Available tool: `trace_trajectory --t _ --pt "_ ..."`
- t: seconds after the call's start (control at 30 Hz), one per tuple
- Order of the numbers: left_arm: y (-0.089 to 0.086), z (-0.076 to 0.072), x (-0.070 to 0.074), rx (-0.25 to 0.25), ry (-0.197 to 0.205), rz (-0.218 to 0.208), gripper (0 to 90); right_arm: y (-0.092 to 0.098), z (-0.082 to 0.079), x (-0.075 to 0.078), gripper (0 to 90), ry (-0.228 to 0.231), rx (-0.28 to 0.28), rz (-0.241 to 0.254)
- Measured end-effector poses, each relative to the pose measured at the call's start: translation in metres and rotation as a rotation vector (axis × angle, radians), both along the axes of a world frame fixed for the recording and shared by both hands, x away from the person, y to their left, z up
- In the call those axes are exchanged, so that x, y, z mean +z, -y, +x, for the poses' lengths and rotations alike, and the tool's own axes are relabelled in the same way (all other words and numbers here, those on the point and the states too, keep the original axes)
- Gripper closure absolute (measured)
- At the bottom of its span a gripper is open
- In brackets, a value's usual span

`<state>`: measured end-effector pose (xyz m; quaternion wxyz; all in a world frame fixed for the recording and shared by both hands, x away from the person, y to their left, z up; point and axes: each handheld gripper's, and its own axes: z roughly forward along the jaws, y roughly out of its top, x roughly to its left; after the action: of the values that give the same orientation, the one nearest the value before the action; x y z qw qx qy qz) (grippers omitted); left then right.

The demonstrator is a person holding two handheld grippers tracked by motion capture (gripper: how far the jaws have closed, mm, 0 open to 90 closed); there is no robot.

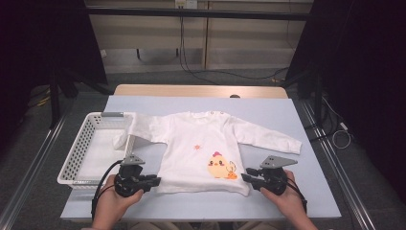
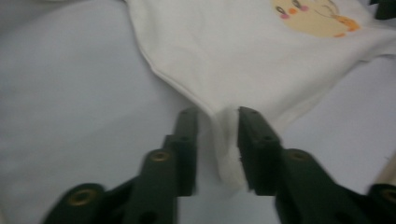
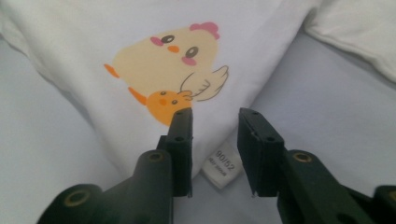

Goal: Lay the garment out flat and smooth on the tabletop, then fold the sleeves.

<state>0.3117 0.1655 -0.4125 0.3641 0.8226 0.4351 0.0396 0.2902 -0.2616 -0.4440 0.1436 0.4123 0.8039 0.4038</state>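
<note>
I have the left claw [image 1: 152, 181] and right claw [image 1: 247, 178] parted around the two bottom corners of the small white long-sleeved cotton shirt with a yellow chick print [image 1: 201, 148], neither pinching yet, ready to lift its hem evenly; the shirt lies flat, sleeves spread, on the pale blue worktop [image 1: 268, 203], one sleeve draped into the white perforated plastic basket [image 1: 76, 153] beside it

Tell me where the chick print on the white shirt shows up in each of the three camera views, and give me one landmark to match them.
High view: the chick print sits low on the shirt, right of centre, between the two claws.
Left gripper view: it lies at the top right edge, partly cut off.
Right gripper view: it is upper centre, just above the jaws.
Shared landmark: the shirt's bottom hem, whose corners lie between each claw's jaws.
</note>
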Motion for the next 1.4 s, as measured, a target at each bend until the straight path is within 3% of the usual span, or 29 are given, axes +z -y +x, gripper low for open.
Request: trace_trajectory --t 0.03,0.1,0.17,0.23,0.3,0.37,0.4,0.43,0.63,0.67,0.77,0.83,0.87,0.97,1.03,1.07,1.4 --pt "-0.001 0.001 0.0 0.008 0.002 -0.019 67.4 0.001 0.0 0.001 57.6 -0.003 -0.011 0.011" --pt "-0.001 0.004 0.002 0.016 0.031 0.006 58.3 0.002 0.002 0.001 54.1 0.002 -0.018 0.02" --pt "-0.001 0.006 0.004 0.021 0.045 -0.008 53.9 0.002 0.003 0.001 48.6 0.003 -0.035 0.025" --pt "0.001 0.008 0.005 0.044 0.069 0.015 41.1 0.004 0.004 0.002 44.9 0.003 -0.048 0.037" --pt "0.002 0.01 0.007 0.06 0.053 -0.007 34.7 0.006 0.006 0.002 40.5 0.013 -0.058 0.042" --pt "0.001 0.014 0.008 0.067 0.096 0.004 26.7 0.007 0.007 0.003 36.2 0.011 -0.069 0.056" --pt "0.0 0.016 0.01 0.062 0.097 0.019 23.4 0.007 0.007 0.003 34.3 0.011 -0.077 0.056" --pt "0.001 0.016 0.01 0.075 0.101 -0.001 22.3 0.009 0.008 0.002 34.3 0.018 -0.073 0.06" --pt "0.004 0.021 0.011 0.079 0.124 0.003 17.0 0.012 0.009 0.002 25.4 0.011 -0.086 0.075" --pt "0.004 0.022 0.012 0.08 0.12 0.014 16.8 0.012 0.009 0.002 24.8 0.009 -0.086 0.077" --pt "0.005 0.023 0.013 0.087 0.11 -0.015 15.9 0.012 0.01 0.002 21.3 0.01 -0.08 0.08" --pt "0.004 0.025 0.016 0.076 0.117 0.001 15.2 0.012 0.01 0.001 19.7 0.011 -0.081 0.081" --pt "0.006 0.026 0.016 0.088 0.114 -0.021 14.7 0.012 0.01 0.001 19.1 0.011 -0.08 0.083" --pt "0.006 0.029 0.019 0.082 0.116 -0.012 13.7 0.014 0.009 0.001 17.8 0.015 -0.079 0.089" --pt "0.008 0.031 0.02 0.086 0.1 -0.028 13.7 0.015 0.008 0.002 16.9 0.013 -0.084 0.098" --pt "0.007 0.033 0.022 0.078 0.107 -0.009 13.6 0.015 0.008 0.003 16.7 0.015 -0.083 0.098" --pt "0.012 0.045 0.032 0.083 0.113 -0.009 12.8 0.016 0.007 0.002 12.9 0.021 -0.074 0.101"
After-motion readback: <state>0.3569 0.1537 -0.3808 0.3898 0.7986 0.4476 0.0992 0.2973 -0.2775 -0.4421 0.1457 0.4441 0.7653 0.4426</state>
